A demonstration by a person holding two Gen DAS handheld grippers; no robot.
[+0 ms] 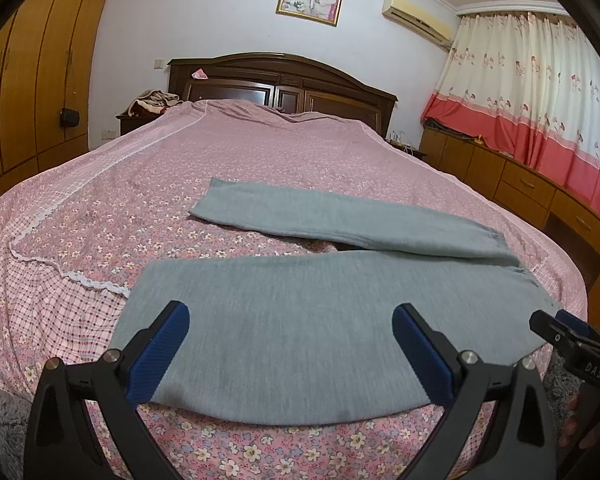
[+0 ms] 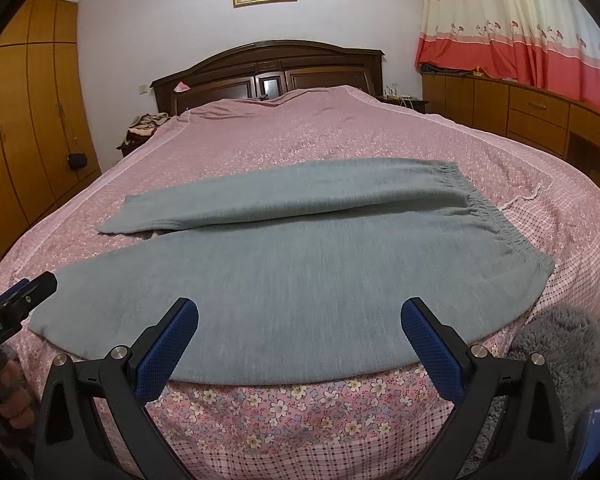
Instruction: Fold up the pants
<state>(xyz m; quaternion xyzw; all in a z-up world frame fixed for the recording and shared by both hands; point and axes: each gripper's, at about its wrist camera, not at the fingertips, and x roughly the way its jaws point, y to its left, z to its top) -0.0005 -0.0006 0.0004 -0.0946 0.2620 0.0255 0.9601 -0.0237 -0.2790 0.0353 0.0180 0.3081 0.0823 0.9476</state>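
Grey pants (image 2: 300, 264) lie flat on the bed (image 1: 112, 200) w/ pink floral cover, near its foot edge, legs apart in a V, elastic waistband (image 2: 496, 216) toward the right. Left gripper (image 1: 290, 320) hovers over the near leg, fingers (image 1: 168, 340) spread wide, holding nothing. Right gripper (image 2: 300, 316) sits over the same leg closer to the waist, fingers (image 2: 424, 336) also spread, not touching fabric.

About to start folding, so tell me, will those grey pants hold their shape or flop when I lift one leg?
The grey pants look like soft knit lying limp on the bedspread, so a lifted leg will probably droop. The gathered waistband may bunch. They seem light, likely to drag rather than slide cleanly.
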